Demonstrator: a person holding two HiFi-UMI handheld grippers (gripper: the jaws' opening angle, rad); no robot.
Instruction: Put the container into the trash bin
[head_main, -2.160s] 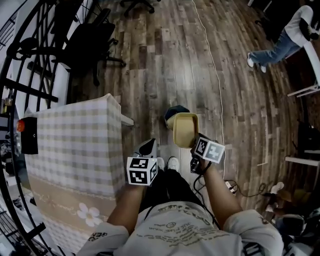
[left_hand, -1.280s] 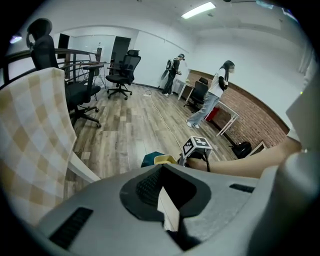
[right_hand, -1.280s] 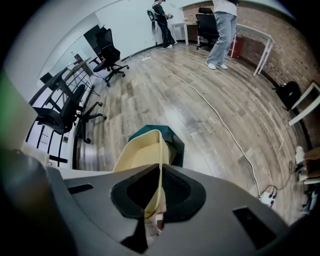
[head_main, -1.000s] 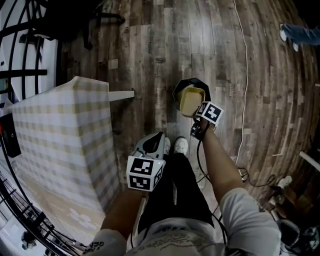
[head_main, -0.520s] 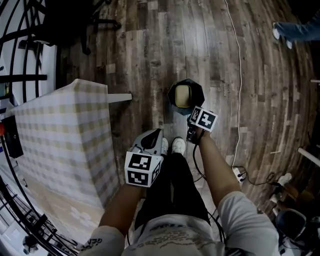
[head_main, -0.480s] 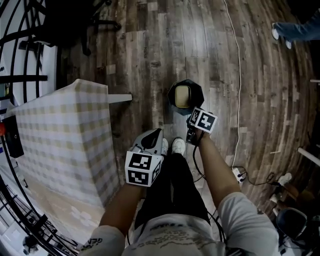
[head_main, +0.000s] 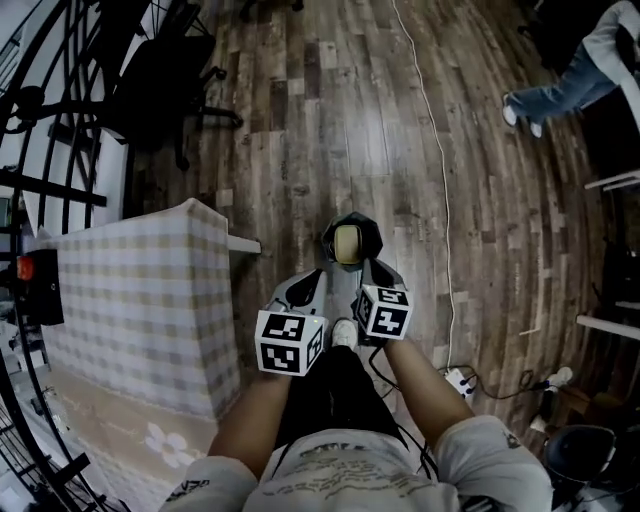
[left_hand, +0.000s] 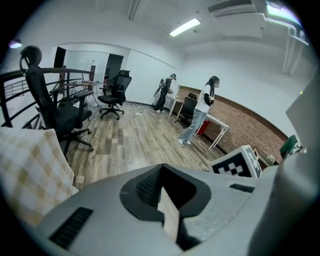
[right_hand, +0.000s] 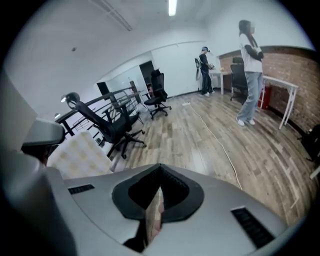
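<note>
Head view: rectangular container (head_main: 347, 243) in bin (head_main: 373, 234).

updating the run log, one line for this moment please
container: in trash bin | left gripper: jaws shut, empty | right gripper: jaws shut, empty

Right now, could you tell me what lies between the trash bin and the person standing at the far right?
In the head view, a thin white cable runs across the wooden floor between the trash bin and the person.
</note>
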